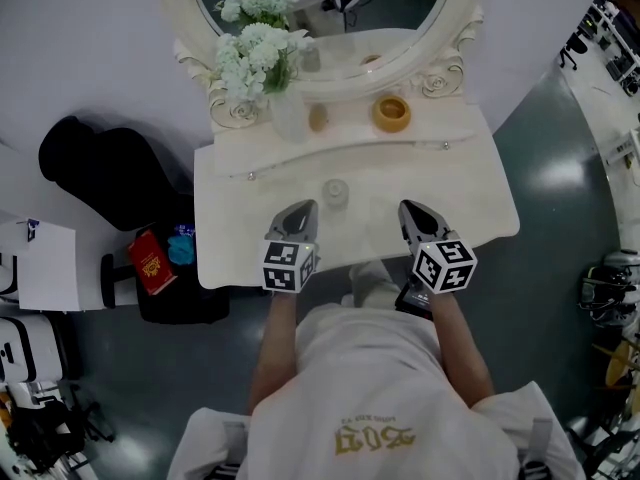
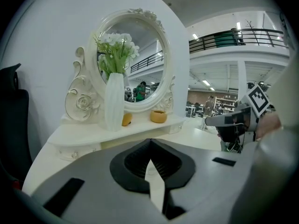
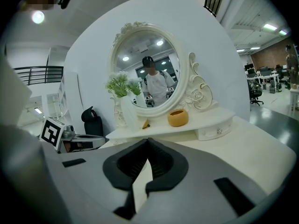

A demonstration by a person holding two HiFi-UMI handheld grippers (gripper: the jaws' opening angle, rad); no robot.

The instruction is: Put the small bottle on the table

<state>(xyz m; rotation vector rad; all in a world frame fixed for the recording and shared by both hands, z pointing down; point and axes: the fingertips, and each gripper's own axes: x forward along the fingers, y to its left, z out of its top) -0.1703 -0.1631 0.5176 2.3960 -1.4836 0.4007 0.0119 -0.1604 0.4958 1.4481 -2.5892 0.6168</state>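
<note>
A small pale bottle [image 1: 335, 192] stands upright on the white dressing table [image 1: 470, 203], near its middle. My left gripper [image 1: 303, 209] hovers just to the bottle's near left, shut with nothing between its jaws. My right gripper [image 1: 410, 209] sits farther right at the same depth, also shut and empty. In the left gripper view the closed left gripper [image 2: 149, 161] points at the mirror shelf, and the right gripper [image 2: 223, 121] shows at the right. In the right gripper view the closed right gripper [image 3: 143, 164] hides the tabletop ahead. The bottle shows in neither gripper view.
On the shelf under the oval mirror [image 1: 400, 18] stand a white vase of flowers [image 1: 285, 108], a small yellow object [image 1: 318, 118] and a yellow bowl [image 1: 392, 114]. Left of the table are a black chair [image 1: 100, 173], a red book [image 1: 150, 263] and a white case [image 1: 45, 263].
</note>
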